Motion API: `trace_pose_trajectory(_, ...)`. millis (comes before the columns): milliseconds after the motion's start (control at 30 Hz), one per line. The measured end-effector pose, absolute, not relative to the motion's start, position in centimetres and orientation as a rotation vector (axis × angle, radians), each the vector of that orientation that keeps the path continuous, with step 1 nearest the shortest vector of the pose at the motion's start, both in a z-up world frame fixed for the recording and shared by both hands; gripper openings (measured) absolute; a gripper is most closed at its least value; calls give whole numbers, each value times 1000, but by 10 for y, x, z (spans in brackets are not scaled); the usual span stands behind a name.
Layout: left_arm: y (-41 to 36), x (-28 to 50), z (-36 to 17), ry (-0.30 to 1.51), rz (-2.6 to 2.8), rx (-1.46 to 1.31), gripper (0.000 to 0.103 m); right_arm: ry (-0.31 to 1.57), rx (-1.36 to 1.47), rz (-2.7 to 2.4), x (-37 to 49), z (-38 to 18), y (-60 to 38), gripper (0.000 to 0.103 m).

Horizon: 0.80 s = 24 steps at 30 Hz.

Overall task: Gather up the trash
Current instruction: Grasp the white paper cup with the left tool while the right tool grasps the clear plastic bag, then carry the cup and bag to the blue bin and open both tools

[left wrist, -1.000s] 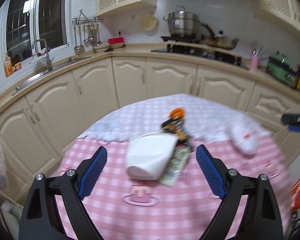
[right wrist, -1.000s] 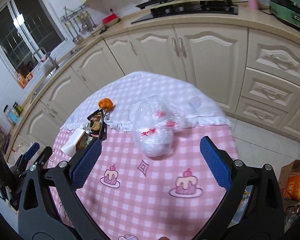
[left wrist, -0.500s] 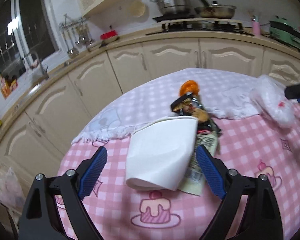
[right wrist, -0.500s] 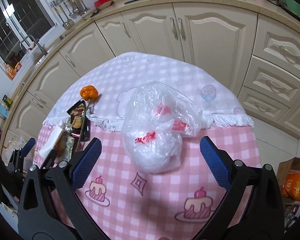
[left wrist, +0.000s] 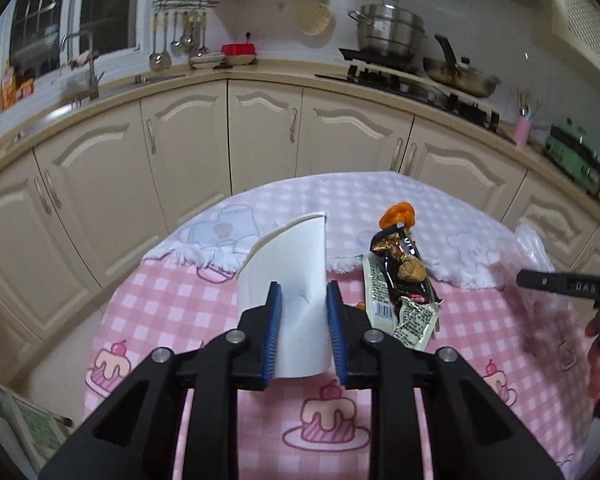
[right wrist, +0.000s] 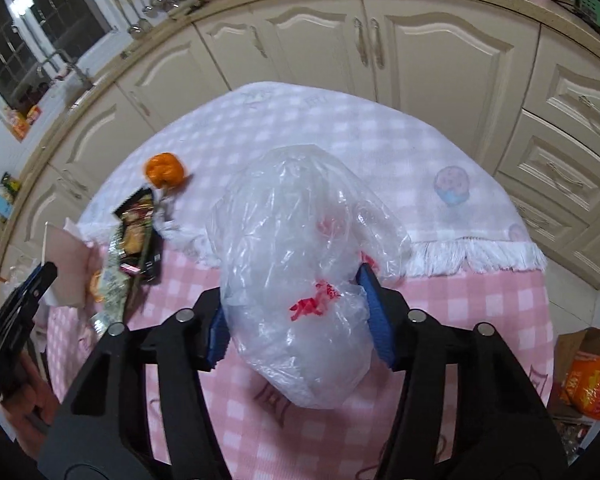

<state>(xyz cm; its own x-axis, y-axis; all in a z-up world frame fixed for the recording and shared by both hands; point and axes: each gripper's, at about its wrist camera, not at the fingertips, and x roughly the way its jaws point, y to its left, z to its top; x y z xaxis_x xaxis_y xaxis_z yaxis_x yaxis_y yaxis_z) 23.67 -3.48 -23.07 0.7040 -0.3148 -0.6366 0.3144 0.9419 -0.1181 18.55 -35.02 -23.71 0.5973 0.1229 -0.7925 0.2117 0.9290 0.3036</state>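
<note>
My left gripper [left wrist: 302,330] is shut on a squashed white paper cup [left wrist: 290,280] lying on the pink checked tablecloth [left wrist: 172,312]. Right of it lie snack wrappers [left wrist: 400,280] and an orange peel [left wrist: 398,214]. My right gripper [right wrist: 298,310] has closed around a clear plastic bag [right wrist: 300,248] with red print, its pads [right wrist: 374,308] pressing both sides. In the right wrist view the wrappers [right wrist: 134,240], the peel [right wrist: 166,169] and the left gripper [right wrist: 20,304] show at the left.
The round table [right wrist: 340,120] stands before cream kitchen cabinets [left wrist: 260,136]. A worktop carries a sink [left wrist: 84,80], utensils and a stove with pots [left wrist: 392,36]. An orange bag and a cardboard box [right wrist: 584,364] lie on the floor at the right.
Both grippers moved forward and closed: the left onto the paper cup, squashing it, and the right onto the plastic bag. Both were wide open before.
</note>
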Motion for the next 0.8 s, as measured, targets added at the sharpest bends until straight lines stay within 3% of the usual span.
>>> trace_pose_trajectory(267,-2,216,-220,687,-361,-129,16,872,405,2,153,-213,-347,55)
trace_pose_trajectory(633,-28,184,-195,637,-417,-53,7,810,420,5,117,-190,-365,55)
trace_pose_trajectory(700,-37,182,-194,660,-400,23,16,819,428,5,112,-193,-369,55)
trace_pose_trajectory(767,-41,184,-202,713,-369,56,63,829,435,5,108,-198,-370,55)
trace_pose_trajectory(800,-41,183,-206,717,-356,67,68,832,438,6,106,-200,-370,55)
